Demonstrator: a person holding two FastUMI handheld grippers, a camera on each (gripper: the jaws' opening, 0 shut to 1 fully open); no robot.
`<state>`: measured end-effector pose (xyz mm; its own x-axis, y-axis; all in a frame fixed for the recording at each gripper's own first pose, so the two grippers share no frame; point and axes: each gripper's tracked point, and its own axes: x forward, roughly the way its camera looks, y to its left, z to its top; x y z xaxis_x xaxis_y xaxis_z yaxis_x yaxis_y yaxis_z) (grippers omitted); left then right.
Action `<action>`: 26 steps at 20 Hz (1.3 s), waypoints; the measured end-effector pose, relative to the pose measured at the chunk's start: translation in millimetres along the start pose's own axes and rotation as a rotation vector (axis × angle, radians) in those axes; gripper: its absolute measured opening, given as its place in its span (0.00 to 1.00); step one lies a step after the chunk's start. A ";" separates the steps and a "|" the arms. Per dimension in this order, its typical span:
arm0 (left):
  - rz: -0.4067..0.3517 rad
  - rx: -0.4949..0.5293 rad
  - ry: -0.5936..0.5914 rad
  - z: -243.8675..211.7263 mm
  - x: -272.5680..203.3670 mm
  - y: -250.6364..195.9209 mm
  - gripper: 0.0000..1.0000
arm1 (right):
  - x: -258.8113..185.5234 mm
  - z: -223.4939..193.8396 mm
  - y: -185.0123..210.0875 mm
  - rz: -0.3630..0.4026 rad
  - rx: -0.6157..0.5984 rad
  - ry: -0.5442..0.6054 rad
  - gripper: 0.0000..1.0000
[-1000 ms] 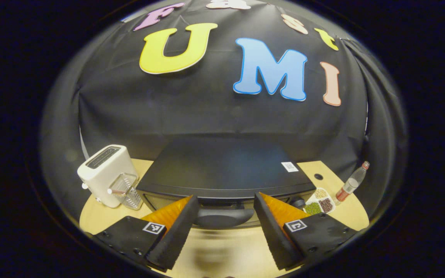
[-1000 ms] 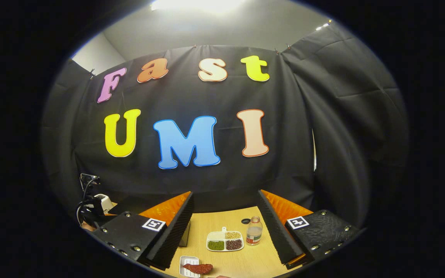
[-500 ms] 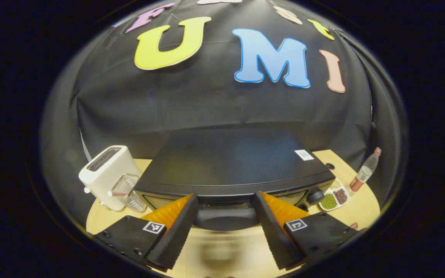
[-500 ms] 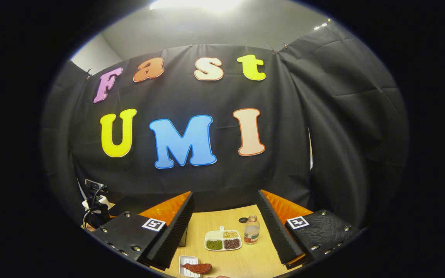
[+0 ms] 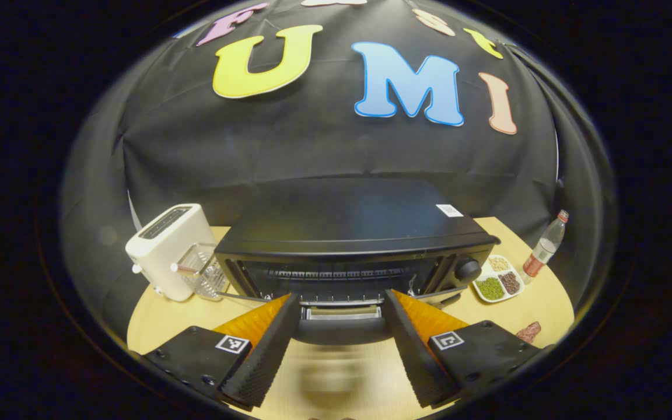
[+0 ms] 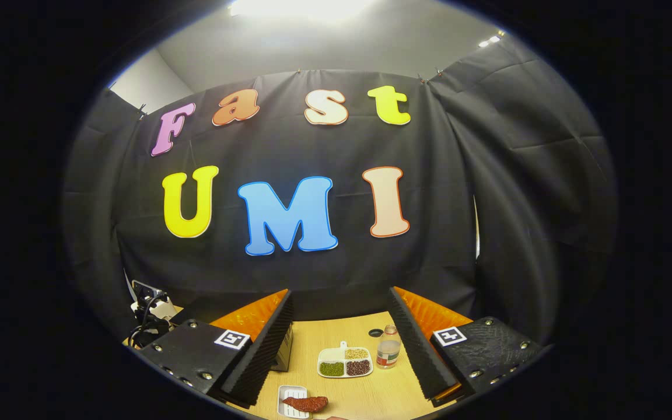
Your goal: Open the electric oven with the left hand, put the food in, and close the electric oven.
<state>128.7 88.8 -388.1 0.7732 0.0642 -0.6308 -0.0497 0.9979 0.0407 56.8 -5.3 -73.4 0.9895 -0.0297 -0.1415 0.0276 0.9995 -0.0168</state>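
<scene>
A black cloth wall closes the booth behind a pale wooden worktop [image 5: 522, 306]. The largest thing on it is the black electric oven [image 5: 353, 224], standing at the far middle of the worktop in the left gripper view. Its door [image 5: 342, 306] is swung partly down, so the wire rack and the dark inside show behind the upper edge. The door handle [image 5: 342, 329] lies between the two fingers of the left claw [image 5: 342, 350], which stand spread on either side of it; whether the pads touch the handle cannot be told. A round knob [image 5: 468, 271] sits on the oven's right front.

Left of the oven stands a white toaster [image 5: 167, 251], with a clear glass holder [image 5: 199, 271] just beside it, between toaster and oven. Right of the oven lies a white divided dish [image 5: 498, 281] with green, brown and pale beans, and farther right a clear bottle [image 5: 543, 248] with a red label stands upright.

In the right gripper view the right claw [image 6: 342, 356] is spread with nothing between its fingers, raised over the worktop. Below it, near the lower edge, the food [image 6: 307, 402], a dark red piece, rests on a small white tray [image 6: 290, 401]. In the left gripper view that piece shows at the near right of the worktop, well apart from the oven.
</scene>
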 end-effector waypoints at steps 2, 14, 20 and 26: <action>-0.007 -0.016 0.007 -6.4 -2.3 -1.0 1.00 | -2.1 -1.1 1.0 0.002 -0.008 0.002 0.98; -0.018 -0.005 0.027 -49.5 -21.8 -2.1 0.93 | -13.2 -10.3 5.6 0.002 -0.003 0.036 0.98; -0.020 -0.022 0.088 -88.8 -30.0 -1.2 1.00 | -16.2 -13.9 11.2 0.015 -0.005 0.052 0.98; 0.020 -0.114 0.112 -89.3 -39.8 13.2 1.00 | -21.0 -21.8 12.0 0.029 -0.035 0.065 0.98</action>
<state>40.8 99.4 -431.6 0.6961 0.0775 -0.7137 -0.1409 0.9896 -0.0299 33.3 7.0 -92.2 0.9784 -0.0032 -0.2068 -0.0065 0.9989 -0.0461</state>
